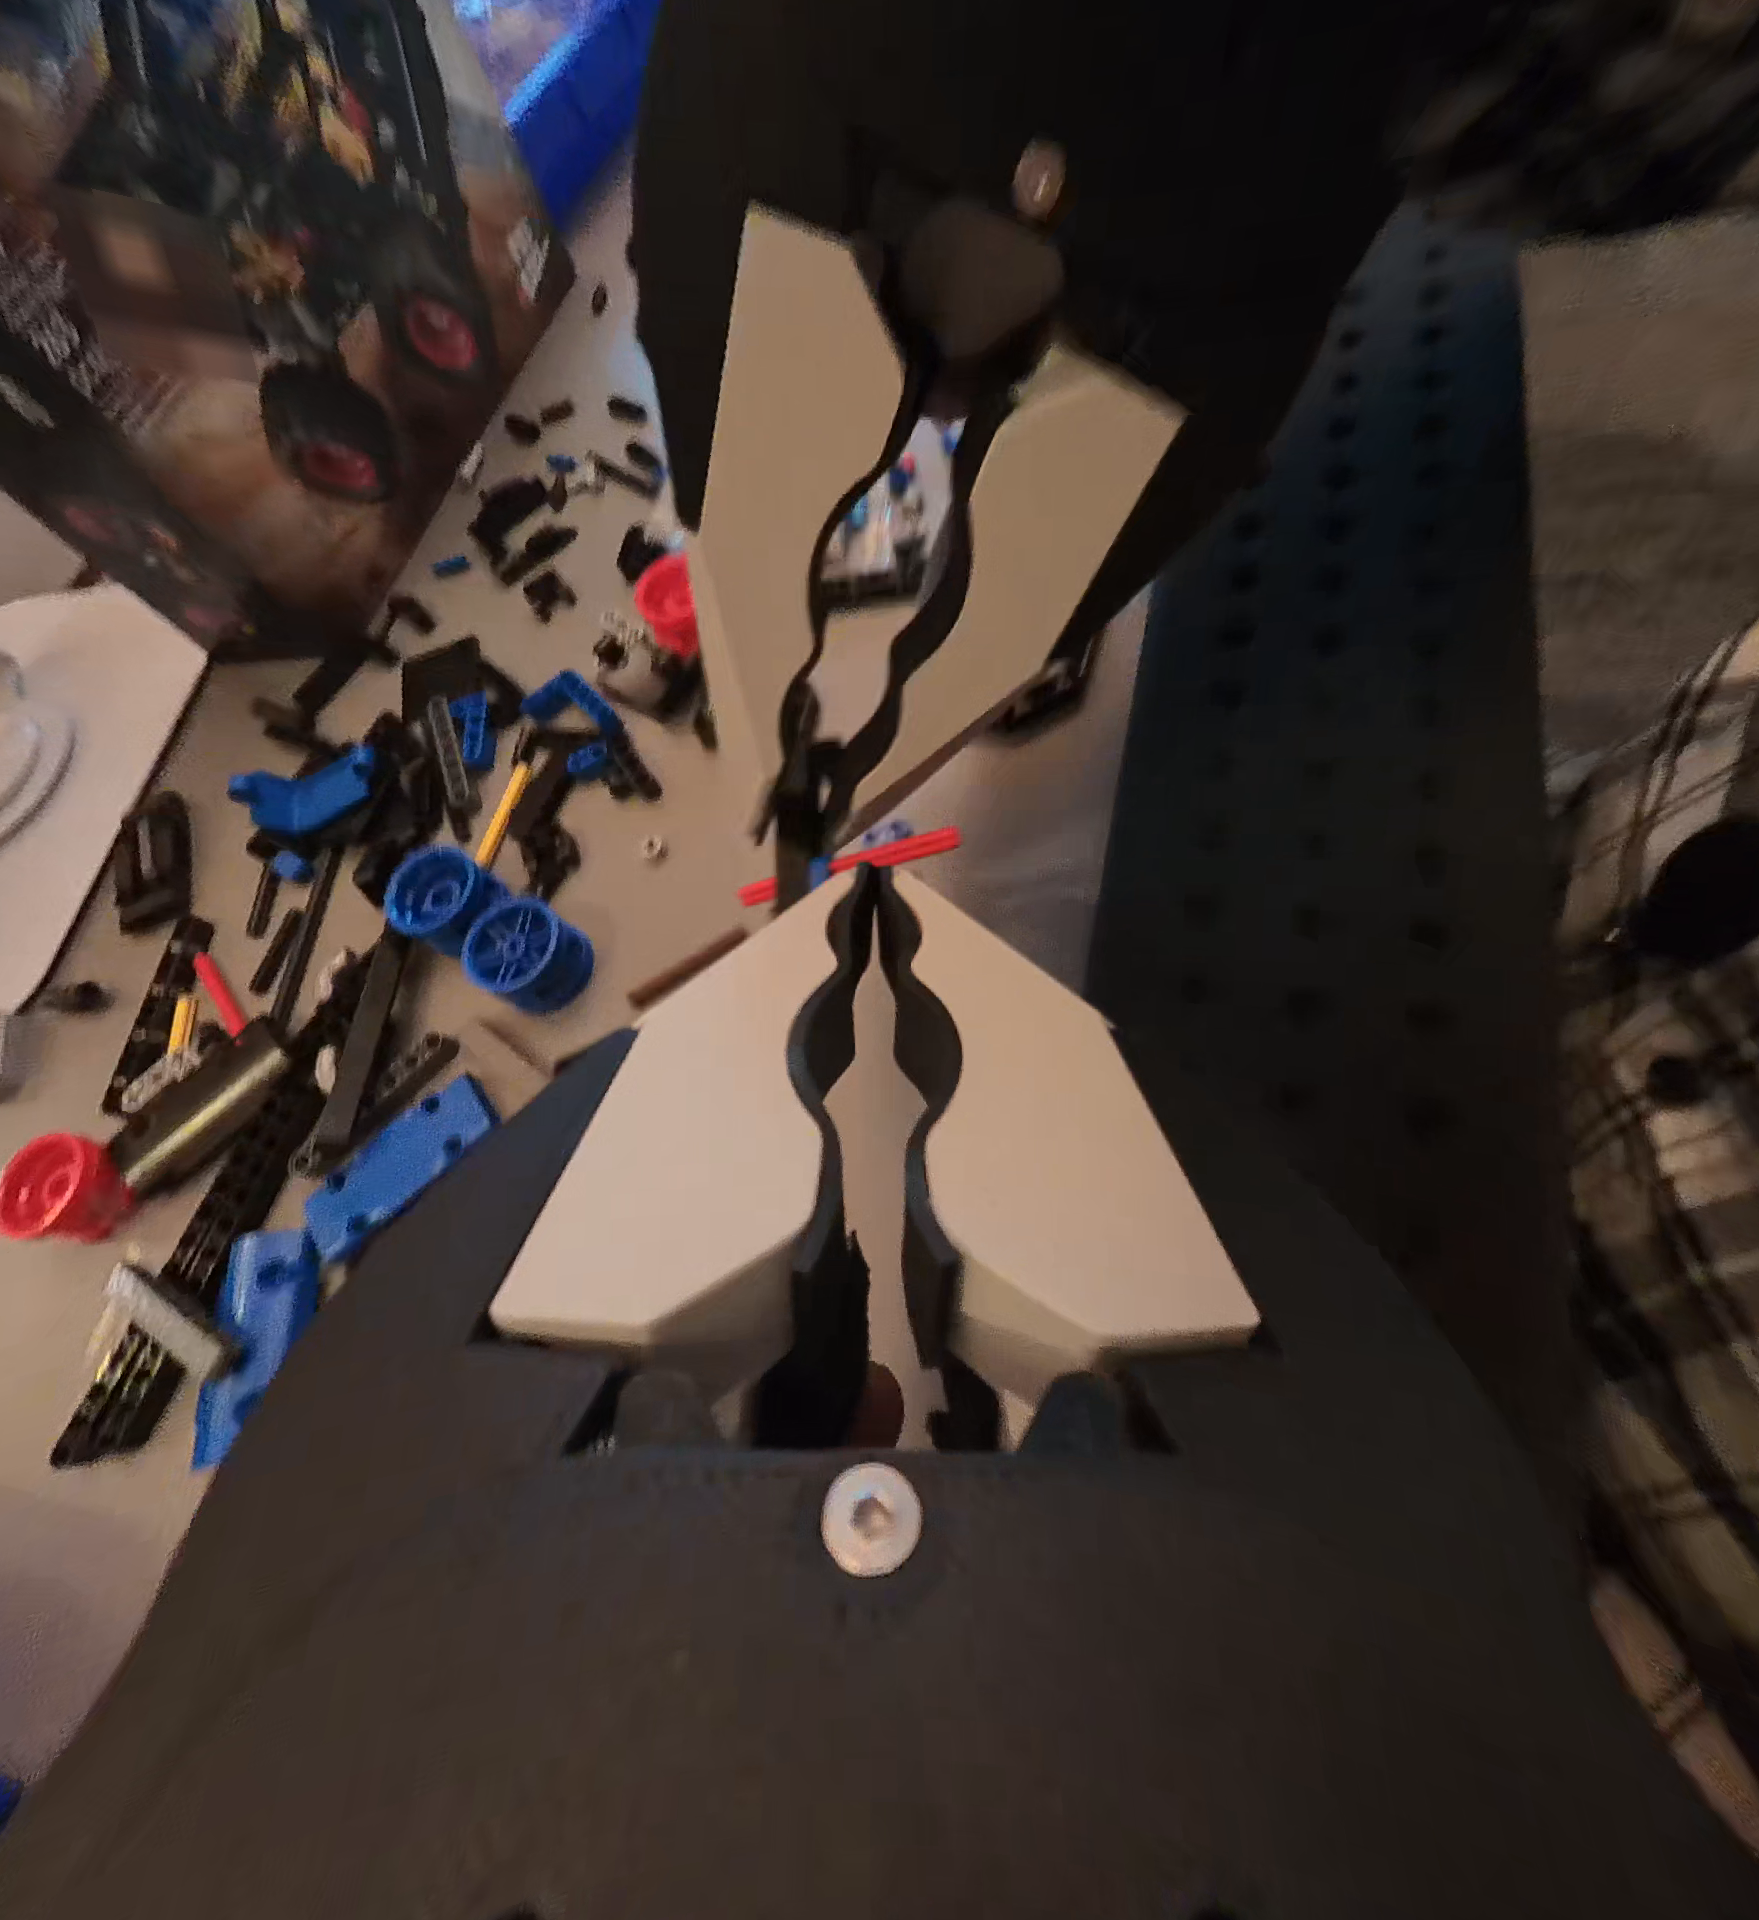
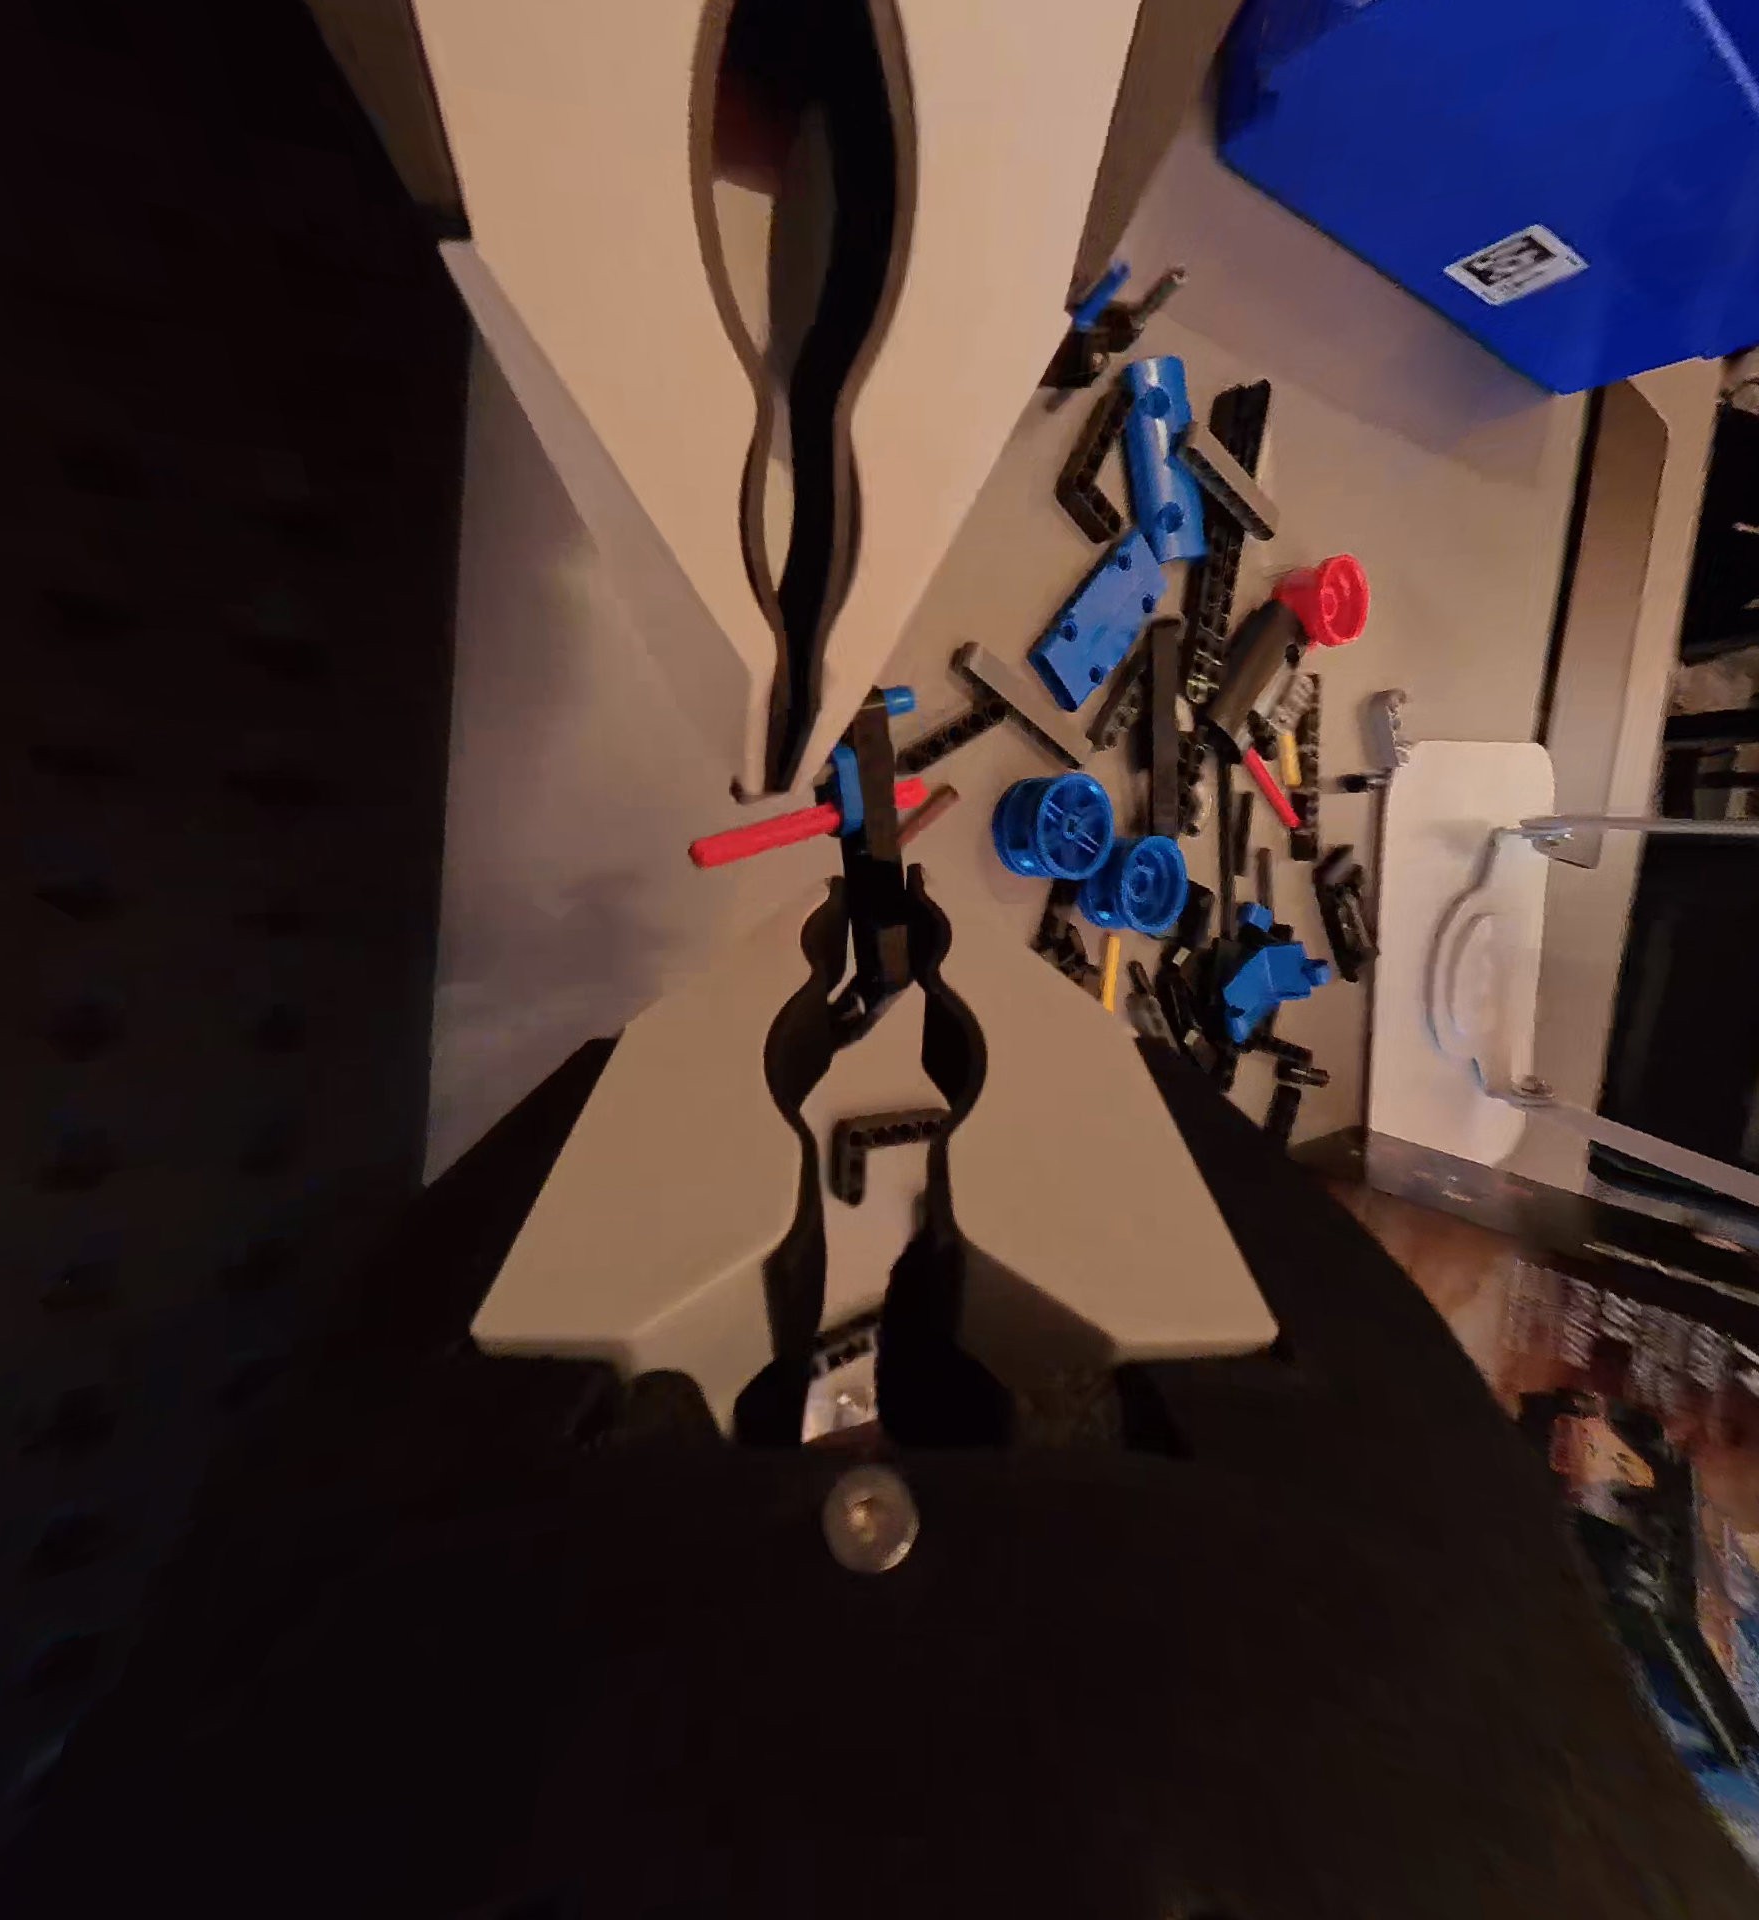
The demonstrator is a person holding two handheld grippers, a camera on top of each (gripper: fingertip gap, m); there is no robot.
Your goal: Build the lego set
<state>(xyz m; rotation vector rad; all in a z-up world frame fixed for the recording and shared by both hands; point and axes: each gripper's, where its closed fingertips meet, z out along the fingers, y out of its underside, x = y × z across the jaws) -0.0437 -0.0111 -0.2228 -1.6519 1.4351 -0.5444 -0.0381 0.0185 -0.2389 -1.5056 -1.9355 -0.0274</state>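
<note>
My right gripper (image 2: 875, 899) is shut on a black beam (image 2: 875, 810) that stands up from its tips above the table. A red axle (image 2: 761, 834) runs through the beam, with a blue bush (image 2: 847, 800) on it and a blue pin (image 2: 896, 701) at the beam's top. My left gripper (image 1: 870, 878) is shut, with its tips right at the red axle (image 1: 906, 847). It comes in from the top of the right wrist view (image 2: 781, 784). The right gripper (image 1: 813, 800) comes in from the top of the left wrist view.
Loose black, blue and red parts lie on the table (image 1: 688, 831), among them two blue wheels (image 1: 485, 914) and a red hub (image 1: 59, 1184). The set's box (image 1: 231, 312) stands at the back left. A blue bin (image 2: 1529, 156) is nearby. A plaid sleeve (image 1: 1706, 1091) is at the right. My two grippers' fingertips are within a few centimetres of each other.
</note>
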